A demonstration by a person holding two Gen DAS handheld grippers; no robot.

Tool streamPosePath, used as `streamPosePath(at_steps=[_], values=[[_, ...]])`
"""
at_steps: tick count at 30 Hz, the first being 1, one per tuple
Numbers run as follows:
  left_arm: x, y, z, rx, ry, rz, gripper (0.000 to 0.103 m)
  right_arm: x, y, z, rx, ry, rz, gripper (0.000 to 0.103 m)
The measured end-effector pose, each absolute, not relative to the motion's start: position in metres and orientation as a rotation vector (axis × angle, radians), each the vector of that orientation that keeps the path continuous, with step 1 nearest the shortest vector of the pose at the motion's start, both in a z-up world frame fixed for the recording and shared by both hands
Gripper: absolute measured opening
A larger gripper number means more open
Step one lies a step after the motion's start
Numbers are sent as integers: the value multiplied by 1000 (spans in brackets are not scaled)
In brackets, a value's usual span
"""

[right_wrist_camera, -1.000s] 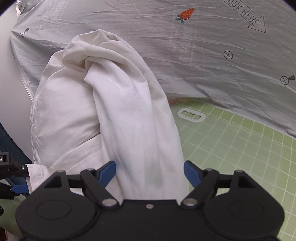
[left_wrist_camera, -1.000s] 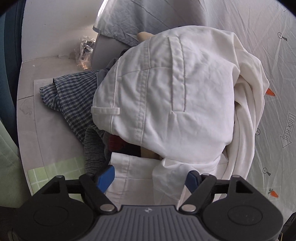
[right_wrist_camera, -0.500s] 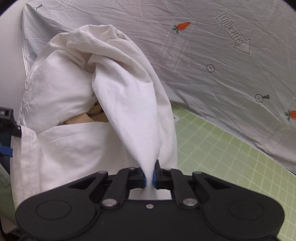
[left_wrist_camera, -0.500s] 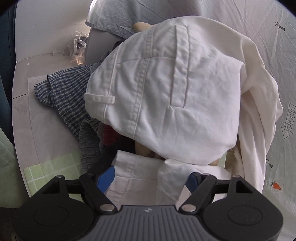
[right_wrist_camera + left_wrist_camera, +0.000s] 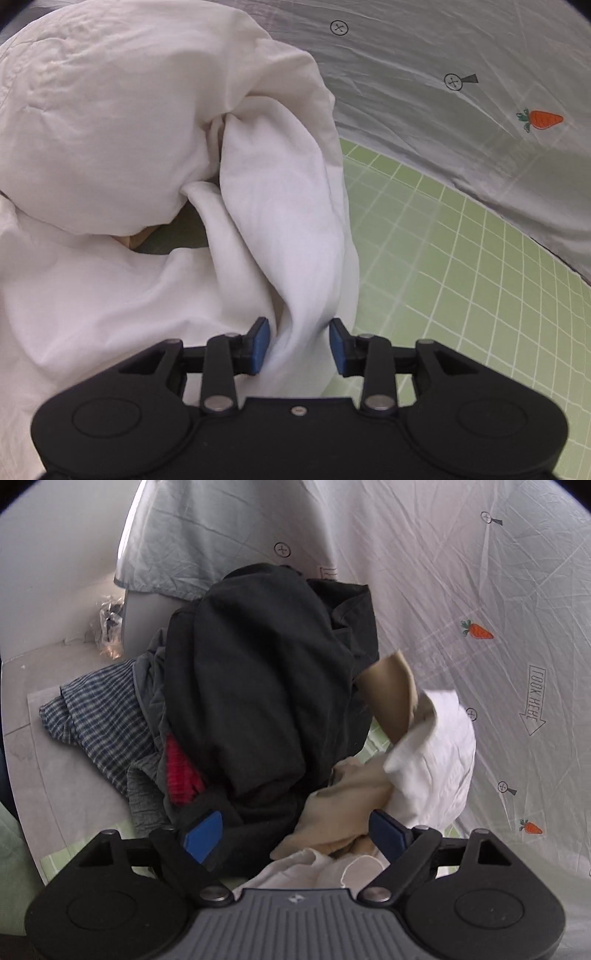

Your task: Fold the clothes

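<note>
In the right wrist view the white garment [image 5: 122, 122] bulges up in a big crumpled heap on the left. One twisted fold of it runs down between the blue pads of my right gripper [image 5: 300, 344], whose jaws stand partly apart around the fold and do not pinch it. In the left wrist view my left gripper [image 5: 295, 830] is open wide, low over the clothes pile. A black garment [image 5: 258, 686] tops that pile. A beige garment [image 5: 343, 812] and part of the white garment [image 5: 436, 760] lie between and right of the left gripper's fingers.
A blue checked shirt [image 5: 99, 716], a red piece [image 5: 181, 775] and grey cloth lie at the pile's left. A grey printed sheet [image 5: 461, 66] with carrots covers the back. The green grid mat [image 5: 461, 258] lies to the right. A crumpled plastic bag [image 5: 107, 624] sits far left.
The white garment has come off the pile, uncovering the black one. My right gripper, shut on a white fold half a second ago, has since parted its jaws. The left stayed open.
</note>
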State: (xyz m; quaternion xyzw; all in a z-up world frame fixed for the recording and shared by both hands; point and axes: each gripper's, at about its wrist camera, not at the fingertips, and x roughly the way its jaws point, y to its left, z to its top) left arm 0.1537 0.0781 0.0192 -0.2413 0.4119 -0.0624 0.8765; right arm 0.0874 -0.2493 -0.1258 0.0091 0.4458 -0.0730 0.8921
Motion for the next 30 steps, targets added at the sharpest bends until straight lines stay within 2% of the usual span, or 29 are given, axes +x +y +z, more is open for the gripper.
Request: streamPosePath(at_steps=[1, 5, 7, 9, 12, 18, 23, 24, 25, 28, 30], values=[[157, 73, 21, -498, 857, -154, 87, 89, -252, -128, 38, 927, -157, 46], [169, 46, 21, -467, 869, -255, 87, 98, -265, -134, 132, 943, -185, 50], [170, 24, 19, -436, 889, -315, 87, 100, -270, -136, 178, 954, -219, 58], [171, -1, 11, -384, 927, -365, 87, 103, -276, -141, 223, 962, -238, 59], [170, -31, -2, -306, 973, -396, 87, 101, -281, -146, 274, 962, -259, 68], [152, -79, -11, -170, 976, -483, 87, 95, -287, -149, 322, 951, -254, 70], [156, -95, -24, -193, 1001, -506, 87, 94, -285, -150, 336, 935, -215, 78], [155, -97, -22, -190, 990, -517, 87, 93, -285, -151, 339, 932, -208, 74], [155, -99, -20, -187, 978, -530, 87, 93, -284, -151, 342, 929, -200, 53], [155, -103, -17, -196, 955, -547, 86, 92, -283, -152, 350, 920, -177, 26], [159, -105, -17, -210, 955, -533, 85, 91, -282, -152, 354, 914, -162, 21]])
